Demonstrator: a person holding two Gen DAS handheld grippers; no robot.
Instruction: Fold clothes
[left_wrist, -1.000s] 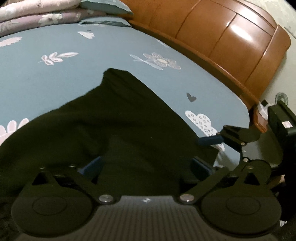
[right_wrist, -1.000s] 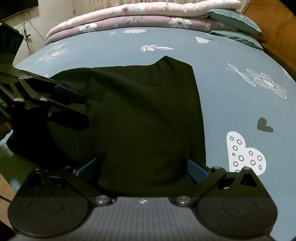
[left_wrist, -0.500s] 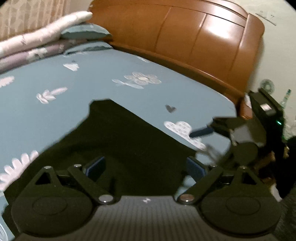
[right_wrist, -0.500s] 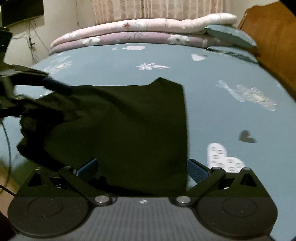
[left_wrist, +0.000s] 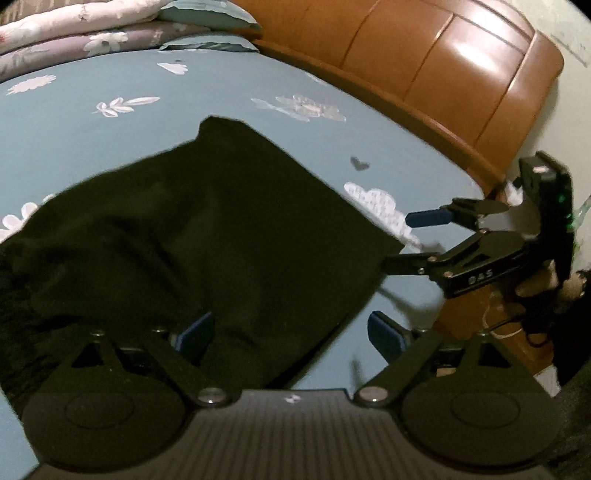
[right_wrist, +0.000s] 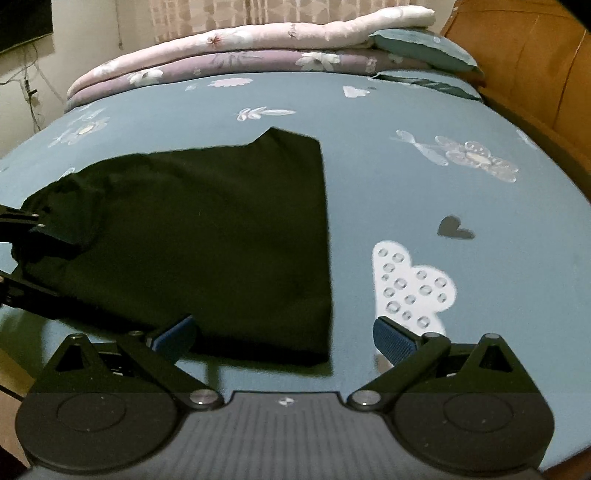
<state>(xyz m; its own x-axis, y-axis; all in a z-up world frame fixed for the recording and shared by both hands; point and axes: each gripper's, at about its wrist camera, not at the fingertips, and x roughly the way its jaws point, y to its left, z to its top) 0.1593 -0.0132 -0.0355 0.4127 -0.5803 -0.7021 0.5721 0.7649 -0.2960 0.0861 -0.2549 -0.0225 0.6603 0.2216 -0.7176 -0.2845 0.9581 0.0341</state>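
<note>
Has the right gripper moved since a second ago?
Yes. The right gripper shifted right across the black garment, toward the cloud print.

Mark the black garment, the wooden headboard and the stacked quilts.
black garment (right_wrist: 221, 229), right wrist view, middle of the flat cloth
wooden headboard (left_wrist: 424, 70), left wrist view, centre panel
stacked quilts (right_wrist: 236, 55), right wrist view, stack's front edge

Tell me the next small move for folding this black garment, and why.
Probably bring the right gripper down onto the garment's near right corner and pinch it. Both grippers are open and hold nothing; the left gripper has just been closing slightly. The cloth lies loose on the bed, bunched at left.
</note>
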